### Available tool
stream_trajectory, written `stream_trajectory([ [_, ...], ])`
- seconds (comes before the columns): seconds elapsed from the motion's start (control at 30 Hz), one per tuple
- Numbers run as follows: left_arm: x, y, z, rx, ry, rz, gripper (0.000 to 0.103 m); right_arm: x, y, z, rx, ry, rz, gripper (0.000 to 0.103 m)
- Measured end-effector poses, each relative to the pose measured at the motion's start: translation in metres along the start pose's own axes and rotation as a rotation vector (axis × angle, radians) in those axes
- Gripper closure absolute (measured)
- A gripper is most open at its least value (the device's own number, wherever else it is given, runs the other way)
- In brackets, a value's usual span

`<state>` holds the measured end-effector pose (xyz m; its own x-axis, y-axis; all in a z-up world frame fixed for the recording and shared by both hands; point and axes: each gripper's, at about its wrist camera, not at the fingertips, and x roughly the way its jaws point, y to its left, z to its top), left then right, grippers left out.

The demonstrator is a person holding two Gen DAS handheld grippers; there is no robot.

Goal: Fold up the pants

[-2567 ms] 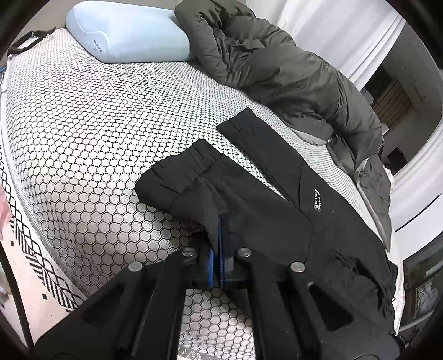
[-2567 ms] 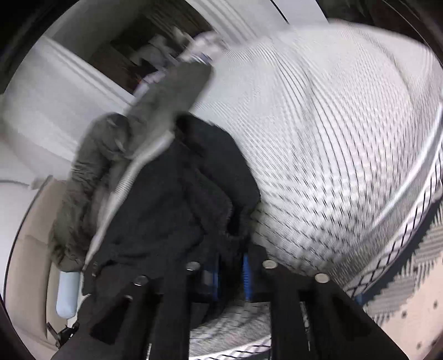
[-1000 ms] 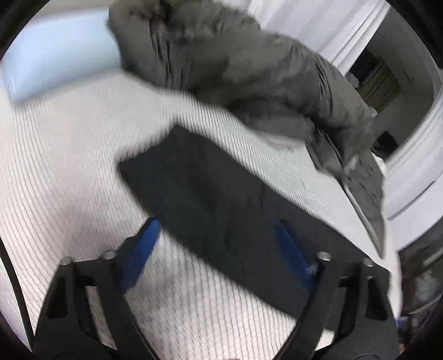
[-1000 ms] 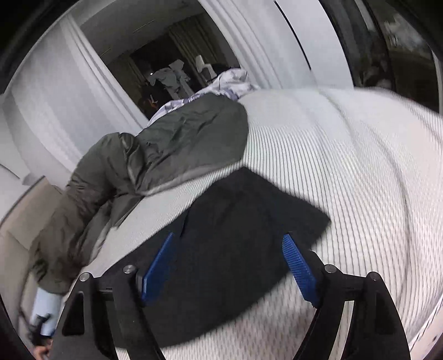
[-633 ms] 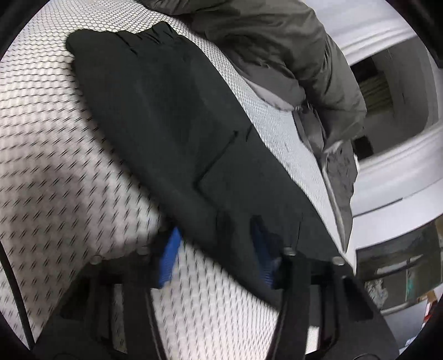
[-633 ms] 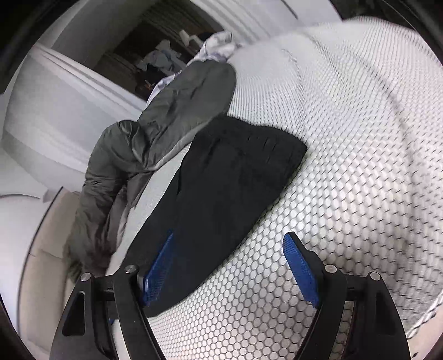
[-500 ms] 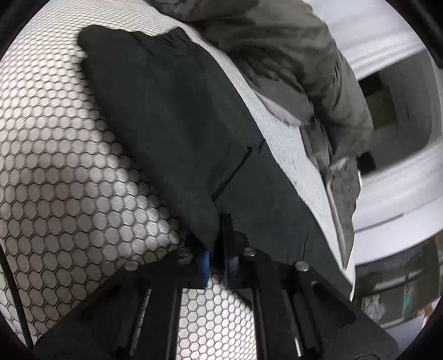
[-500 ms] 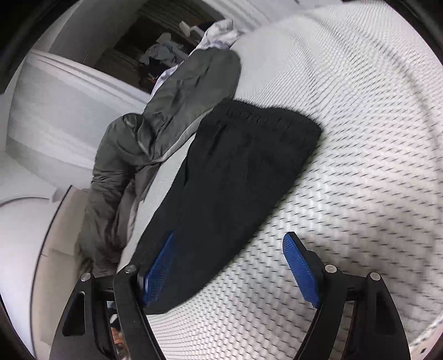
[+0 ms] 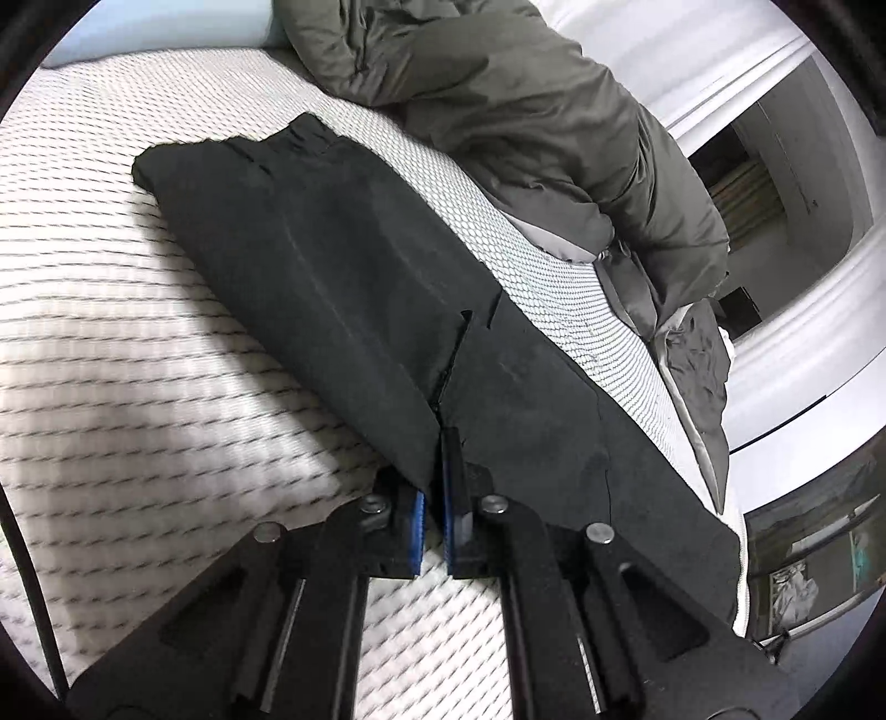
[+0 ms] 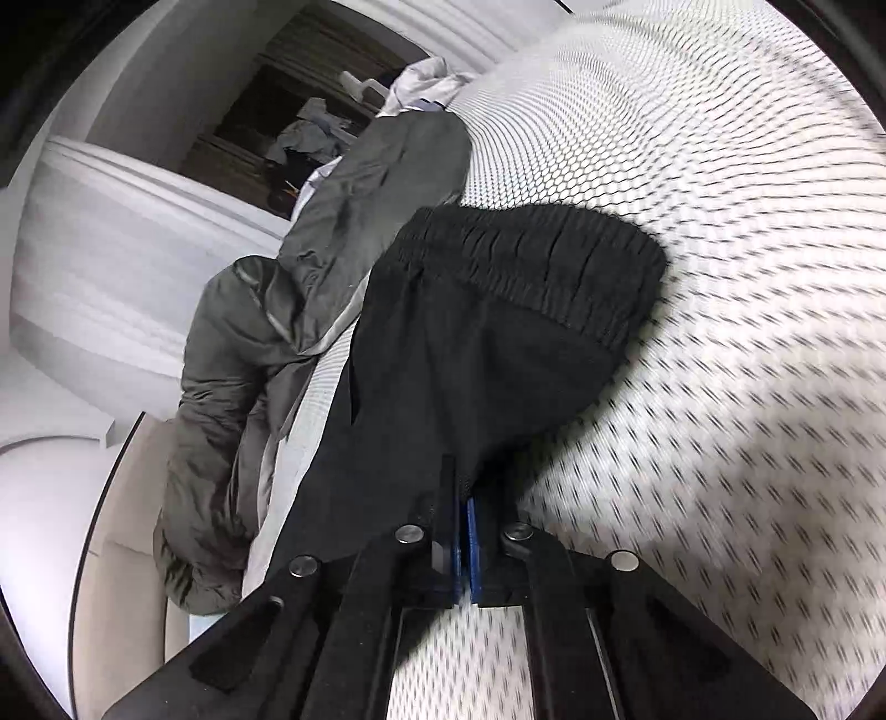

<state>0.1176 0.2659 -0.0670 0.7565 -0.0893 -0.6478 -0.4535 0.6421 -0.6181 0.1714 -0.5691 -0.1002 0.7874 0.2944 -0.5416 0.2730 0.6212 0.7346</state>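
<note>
While my left gripper and right gripper both pinch the black pants | step: crosswise fold (legs already stacked) | next: lift evenly.

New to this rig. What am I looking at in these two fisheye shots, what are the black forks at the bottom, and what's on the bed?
There is no robot arm. A person holds a two-finger gripper in each hand, and each gripper has a fisheye camera looking forward along its fingers. One picture comes from the left hand's camera, the other from the right hand's.

The black forks are the grippers. The left gripper is shut on an edge of the black pants, about midway along them. The right gripper is shut on the pants nearer the elastic waistband.

The pants lie lengthwise on a bed with a white honeycomb-patterned cover. A rumpled grey-green jacket lies beside them, and a pale blue pillow sits at the far end.
</note>
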Motion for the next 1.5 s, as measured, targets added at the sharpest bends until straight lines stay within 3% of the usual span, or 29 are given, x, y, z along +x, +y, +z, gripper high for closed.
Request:
stream_trajectory([
  [0.2, -0.054, 0.026, -0.026, 0.010, -0.046, 0.044, 0.101, -0.039, -0.005, -0.036, -0.114, 0.073, 0.000, 0.102],
  [0.27, -0.064, 0.040, -0.029, -0.009, -0.052, 0.044, 0.101, -0.042, -0.009, -0.041, -0.105, 0.119, 0.032, 0.097],
  [0.3, -0.064, 0.046, -0.029, -0.029, -0.043, 0.036, 0.101, -0.041, -0.010, -0.042, -0.083, 0.130, 0.046, 0.088],
  [0.33, -0.063, 0.050, -0.029, -0.040, -0.037, 0.029, 0.101, -0.042, -0.013, -0.040, -0.058, 0.131, 0.056, 0.070],
  [0.4, -0.059, 0.051, -0.029, -0.038, -0.033, 0.040, 0.101, -0.043, -0.020, -0.033, -0.009, 0.110, 0.075, 0.050],
  [0.5, -0.055, 0.049, -0.031, -0.031, -0.029, 0.061, 0.101, -0.032, -0.021, -0.023, 0.022, 0.091, 0.076, 0.050],
  [0.63, -0.055, 0.048, -0.033, -0.031, -0.033, 0.058, 0.101, -0.008, -0.011, -0.016, -0.044, 0.069, -0.001, 0.086],
  [0.77, -0.066, 0.048, -0.034, -0.027, -0.051, 0.036, 0.101, -0.023, -0.002, -0.025, -0.097, 0.064, -0.032, 0.100],
  [0.9, -0.084, 0.055, -0.036, -0.002, -0.075, 0.056, 0.100, -0.063, -0.002, -0.042, -0.166, 0.067, -0.029, 0.100],
  [0.97, -0.081, 0.053, -0.033, 0.012, -0.067, 0.082, 0.099, -0.065, -0.002, -0.043, -0.200, 0.081, -0.063, 0.092],
  [1.0, -0.082, 0.053, -0.032, 0.016, -0.073, 0.104, 0.099, -0.065, -0.004, -0.041, -0.187, 0.078, -0.068, 0.083],
  [1.03, -0.084, 0.051, -0.032, 0.027, -0.080, 0.119, 0.096, -0.066, -0.007, -0.039, -0.161, 0.072, -0.063, 0.069],
  [1.1, -0.093, 0.045, -0.032, 0.062, -0.122, 0.185, 0.081, -0.072, -0.016, -0.031, -0.083, 0.040, -0.050, 0.060],
  [1.17, -0.103, 0.038, -0.033, 0.088, -0.169, 0.244, 0.048, -0.080, -0.019, -0.027, -0.058, -0.003, -0.088, 0.052],
  [1.2, -0.108, 0.035, -0.034, 0.096, -0.185, 0.253, 0.040, -0.087, -0.018, -0.024, -0.078, -0.048, -0.150, 0.047],
  [1.3, -0.117, 0.023, -0.032, 0.116, -0.182, 0.205, 0.025, -0.101, -0.011, -0.017, -0.152, -0.129, -0.229, 0.035],
  [1.37, -0.118, 0.009, -0.034, 0.156, -0.183, 0.167, 0.006, -0.108, -0.003, -0.011, -0.200, -0.167, -0.238, 0.031],
  [1.4, -0.116, -0.001, -0.034, 0.184, -0.179, 0.145, 0.000, -0.108, -0.001, -0.008, -0.222, -0.175, -0.235, 0.025],
  [1.43, -0.112, -0.013, -0.034, 0.207, -0.174, 0.126, 0.001, -0.105, 0.005, -0.004, -0.253, -0.168, -0.220, 0.020],
  [1.5, -0.099, -0.042, -0.033, 0.278, -0.143, 0.110, 0.001, -0.091, 0.018, 0.004, -0.320, -0.129, -0.189, 0.019],
])
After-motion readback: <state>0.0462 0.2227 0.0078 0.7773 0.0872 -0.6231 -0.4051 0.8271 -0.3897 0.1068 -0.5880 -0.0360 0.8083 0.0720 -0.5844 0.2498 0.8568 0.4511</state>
